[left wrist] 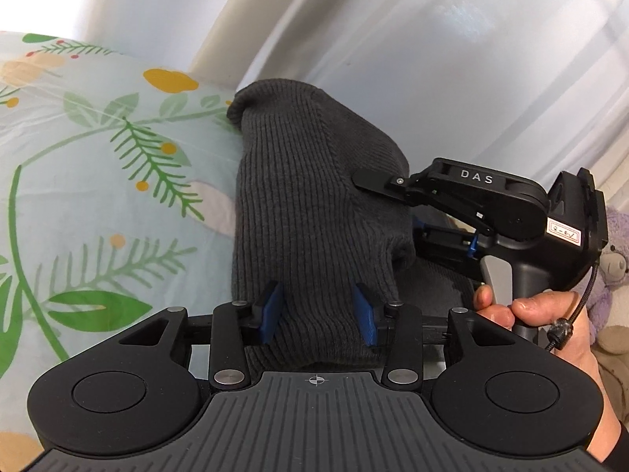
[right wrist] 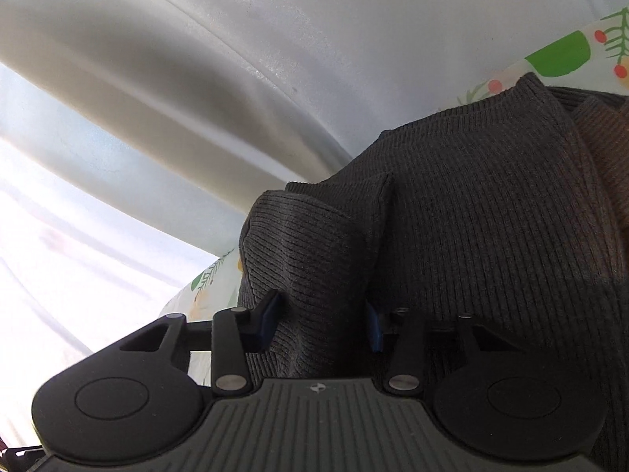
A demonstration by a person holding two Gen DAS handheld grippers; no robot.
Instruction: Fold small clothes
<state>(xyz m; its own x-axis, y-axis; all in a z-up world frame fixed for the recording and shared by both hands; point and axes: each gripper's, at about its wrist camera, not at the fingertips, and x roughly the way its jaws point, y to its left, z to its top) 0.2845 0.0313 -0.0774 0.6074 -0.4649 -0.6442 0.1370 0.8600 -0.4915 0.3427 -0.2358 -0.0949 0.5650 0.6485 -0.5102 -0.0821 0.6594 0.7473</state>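
Observation:
A dark grey ribbed knit garment (left wrist: 310, 212) is held up above the floral bedsheet (left wrist: 98, 181). My left gripper (left wrist: 319, 306) is shut on its near edge, the blue pads (left wrist: 271, 314) pinching the fabric. My right gripper (left wrist: 393, 196) comes in from the right in the left wrist view, gripping the garment's right side; a hand holds its handle. In the right wrist view the right gripper (right wrist: 322, 314) is shut on the same knit garment (right wrist: 471, 216), which fills the right half of the view and hides its right finger's tip.
White curtains (left wrist: 393, 39) hang behind the bed. A purple stuffed toy (left wrist: 613, 259) sits at the right edge. The sheet's edge (right wrist: 570, 51) shows at the upper right of the right wrist view.

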